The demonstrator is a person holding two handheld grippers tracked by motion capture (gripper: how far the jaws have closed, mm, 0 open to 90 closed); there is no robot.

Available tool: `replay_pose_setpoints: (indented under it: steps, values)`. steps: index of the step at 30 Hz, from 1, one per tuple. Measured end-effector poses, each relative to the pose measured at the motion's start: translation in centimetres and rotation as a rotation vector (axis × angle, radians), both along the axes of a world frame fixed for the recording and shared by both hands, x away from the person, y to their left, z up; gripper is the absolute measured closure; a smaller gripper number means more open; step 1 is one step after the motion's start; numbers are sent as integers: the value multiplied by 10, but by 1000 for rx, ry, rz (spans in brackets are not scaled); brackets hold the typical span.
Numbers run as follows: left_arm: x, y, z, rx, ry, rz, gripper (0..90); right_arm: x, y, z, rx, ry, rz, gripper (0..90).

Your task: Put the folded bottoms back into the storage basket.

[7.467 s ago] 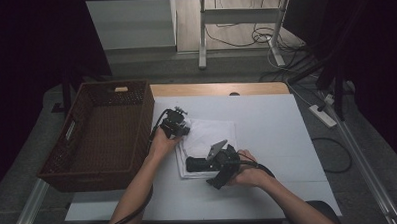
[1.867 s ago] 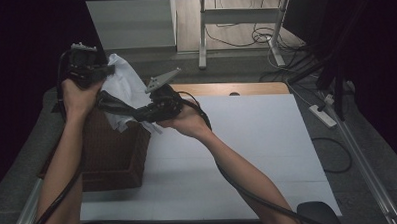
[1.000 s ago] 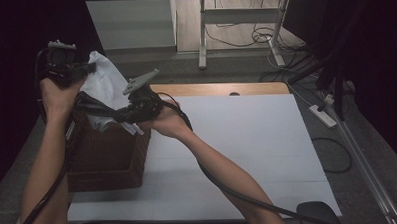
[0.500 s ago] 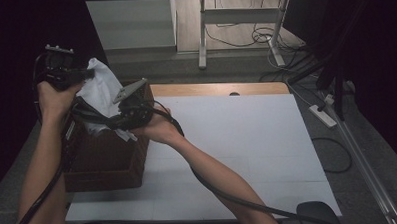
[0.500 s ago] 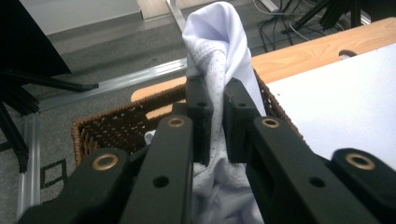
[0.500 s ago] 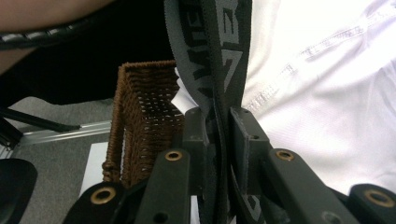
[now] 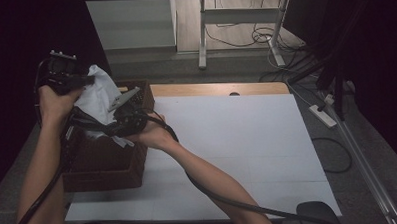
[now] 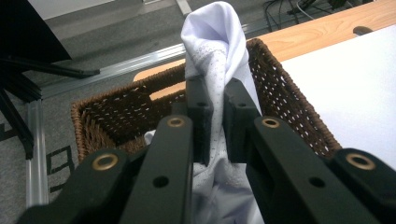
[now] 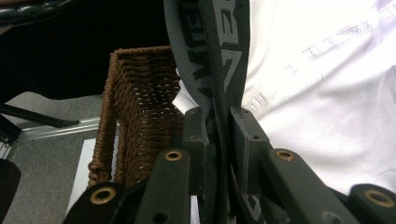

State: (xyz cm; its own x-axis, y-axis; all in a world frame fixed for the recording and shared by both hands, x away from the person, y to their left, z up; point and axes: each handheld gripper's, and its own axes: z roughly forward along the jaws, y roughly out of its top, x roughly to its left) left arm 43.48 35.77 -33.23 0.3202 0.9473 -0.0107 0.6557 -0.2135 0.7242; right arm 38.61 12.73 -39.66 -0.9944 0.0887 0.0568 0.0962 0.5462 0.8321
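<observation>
A white garment (image 7: 98,93) with a grey lettered waistband (image 9: 205,42) hangs over the brown wicker basket (image 7: 106,165) at the table's left. My left gripper (image 7: 80,82) is held high at the far left, shut on a bunched fold of the white cloth (image 8: 215,42). In the left gripper view, the left gripper (image 8: 212,93) has the basket (image 8: 285,98) below it. My right gripper (image 7: 94,124) is lower, over the basket's opening, and shut on the waistband. The right gripper view shows that gripper (image 9: 217,116) pinching the band, white cloth (image 9: 322,84) to its right and a basket wall (image 9: 140,93) to its left.
A white sheet covers the table (image 7: 247,140), and a wooden edge (image 7: 215,89) shows at the back. A power strip (image 7: 322,115) and cables lie on the floor to the right. A metal stand (image 7: 204,37) is beyond the table.
Both hands have sunk a little with the garment, the right one further down and leftwards over the basket. Seven seconds ago the garment lay on the table.
</observation>
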Motion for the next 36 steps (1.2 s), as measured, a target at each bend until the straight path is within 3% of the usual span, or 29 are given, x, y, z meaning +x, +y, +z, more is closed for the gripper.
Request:
replay_pose_setpoints:
  steps: [14,36]
  values:
    - [2,-1,-20,10,9,-1,831,0,10,-24,-24,11,-28,777]
    - [7,-5,-63,26,-18,3,828,1,12,-52,-99,14,-75,775]
